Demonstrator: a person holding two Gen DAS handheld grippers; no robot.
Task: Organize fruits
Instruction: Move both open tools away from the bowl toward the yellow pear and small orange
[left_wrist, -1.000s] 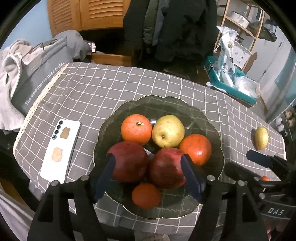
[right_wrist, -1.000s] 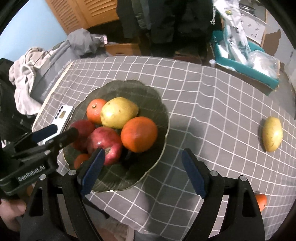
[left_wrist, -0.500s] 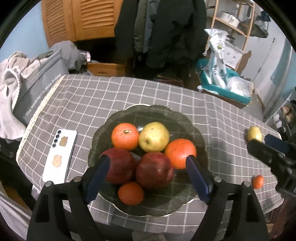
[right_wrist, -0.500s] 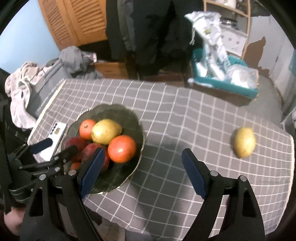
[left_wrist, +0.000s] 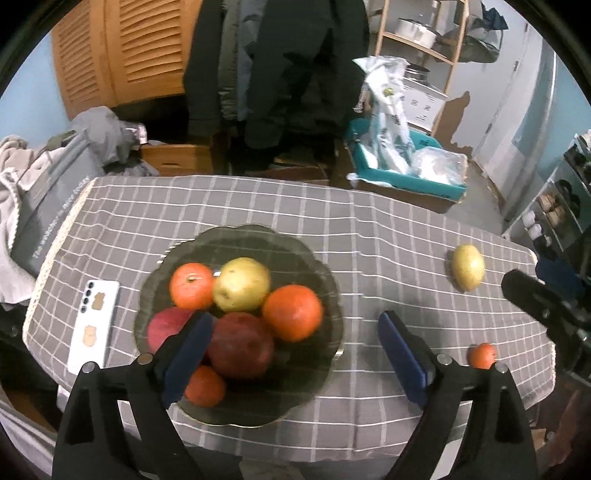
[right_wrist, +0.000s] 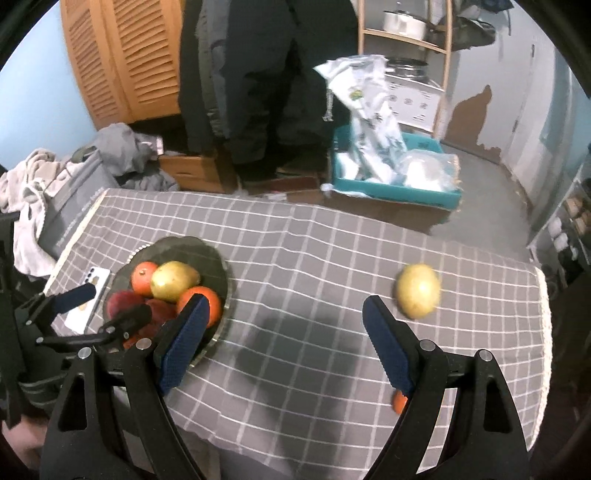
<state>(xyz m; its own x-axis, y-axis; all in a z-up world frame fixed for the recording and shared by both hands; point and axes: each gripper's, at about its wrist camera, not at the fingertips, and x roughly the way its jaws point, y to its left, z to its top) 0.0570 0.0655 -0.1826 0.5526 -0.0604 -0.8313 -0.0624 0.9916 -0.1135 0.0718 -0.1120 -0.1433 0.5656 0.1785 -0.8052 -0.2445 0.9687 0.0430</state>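
Left wrist view first: my left gripper (left_wrist: 295, 354) hangs above the near side of the dark scalloped plate (left_wrist: 325, 266), its jaws opening and pinching nothing, though the dark red pomegranate (left_wrist: 242, 345) sits below, partly between the blue pads. On the plate I count two oranges (left_wrist: 292, 312), a yellow pear (left_wrist: 242, 284), a second red fruit half hidden by the left pad, and a small mandarin (left_wrist: 205, 386) at the near rim. Off the plate, on the grey checked tablecloth (left_wrist: 369, 229), a loose yellow pear (left_wrist: 468, 267) lies well apart to the right, and a small loose mandarin (left_wrist: 482, 355) sits near the cloth's near right edge. A white phone (left_wrist: 94, 326) lies just left of the plate. Right wrist view: my right gripper (right_wrist: 280, 343) is spread wide and empty over bare cloth between the plate and the loose pear (right_wrist: 418, 290), which sits just beyond the right pad; the small mandarin (right_wrist: 398, 402) peeks out low behind that finger. I judge the pear firm, smooth-skinned and moderately heavy, apt to roll, so I would take it across its widest belly with the pads square and squeeze gently to avoid bruising. The mandarin looks light and soft; grip across its middle.
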